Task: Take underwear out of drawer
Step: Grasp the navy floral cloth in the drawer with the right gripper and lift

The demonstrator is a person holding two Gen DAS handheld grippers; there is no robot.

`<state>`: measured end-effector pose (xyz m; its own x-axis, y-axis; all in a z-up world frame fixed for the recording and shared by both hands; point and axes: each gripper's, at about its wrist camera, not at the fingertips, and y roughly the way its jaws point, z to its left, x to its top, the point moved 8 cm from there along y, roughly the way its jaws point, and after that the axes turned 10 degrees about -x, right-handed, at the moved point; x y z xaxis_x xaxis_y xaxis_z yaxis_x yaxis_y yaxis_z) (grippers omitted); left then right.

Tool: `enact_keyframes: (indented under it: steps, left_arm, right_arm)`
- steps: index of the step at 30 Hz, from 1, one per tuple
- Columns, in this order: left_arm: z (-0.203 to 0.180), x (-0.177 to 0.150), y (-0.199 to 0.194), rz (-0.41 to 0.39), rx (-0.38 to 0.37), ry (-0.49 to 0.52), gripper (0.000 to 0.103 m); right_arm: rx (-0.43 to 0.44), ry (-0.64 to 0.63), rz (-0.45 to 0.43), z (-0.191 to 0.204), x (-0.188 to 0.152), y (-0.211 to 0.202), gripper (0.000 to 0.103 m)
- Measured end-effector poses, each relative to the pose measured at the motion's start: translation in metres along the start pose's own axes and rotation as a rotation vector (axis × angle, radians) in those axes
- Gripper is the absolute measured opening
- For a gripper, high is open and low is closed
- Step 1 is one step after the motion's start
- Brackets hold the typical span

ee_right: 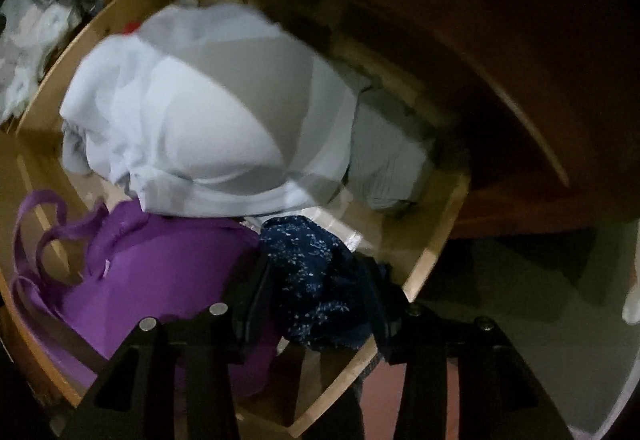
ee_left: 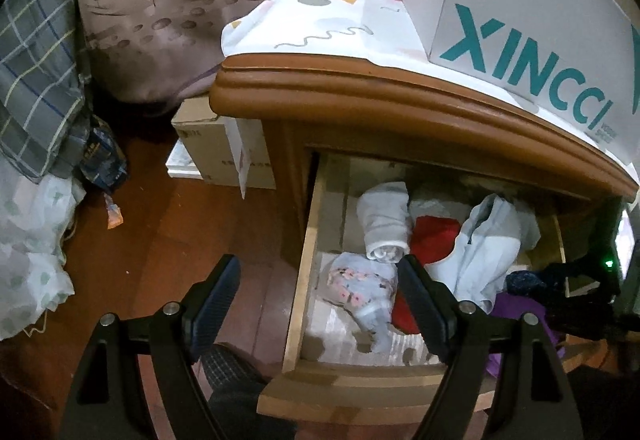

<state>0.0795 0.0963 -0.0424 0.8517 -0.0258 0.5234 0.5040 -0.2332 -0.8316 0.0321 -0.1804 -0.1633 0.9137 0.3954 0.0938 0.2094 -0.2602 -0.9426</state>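
The wooden drawer is pulled open and holds several garments. My right gripper is shut on dark blue speckled underwear at the drawer's right front; it also shows in the left wrist view. A purple bra lies to its left, a pale blue garment behind. My left gripper is open and empty above the drawer's left front corner, over a floral grey pair. A rolled white piece and a red garment lie farther in.
The nightstand top carries a patterned cloth and a white XINCCI box. Cardboard boxes stand on the wooden floor to the left. Bedding hangs at far left.
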Motion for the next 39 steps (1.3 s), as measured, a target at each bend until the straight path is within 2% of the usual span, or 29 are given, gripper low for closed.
enact_keyframes:
  steps: [12, 18, 22, 26, 33, 39]
  left_arm:
    - [-0.006, -0.004, 0.004, 0.024, -0.016, 0.03, 0.079]
    - [0.001, -0.007, 0.008, 0.046, -0.009, 0.014, 0.079]
    - [0.002, -0.007, 0.008, 0.045, -0.01, 0.01, 0.079]
    - [-0.001, -0.007, 0.008, 0.042, -0.015, 0.028, 0.079]
    - [-0.003, -0.011, 0.012, 0.065, -0.018, 0.044, 0.079]
    - [-0.001, -0.011, 0.014, 0.068, -0.011, 0.04, 0.079]
  right_arm:
    - [-0.004, -0.162, 0.096, 0.018, 0.002, 0.02, 0.044]
    - [0.008, -0.213, 0.139, 0.019, 0.001, 0.023, 0.044]
    - [-0.004, -0.293, 0.159, 0.019, 0.006, 0.026, 0.044]
    - [-0.016, -0.358, 0.162, 0.027, 0.003, 0.028, 0.044]
    - [0.002, -0.379, 0.171, 0.031, 0.011, 0.04, 0.045]
    - [0.019, -0.432, 0.174, 0.044, 0.019, 0.064, 0.045]
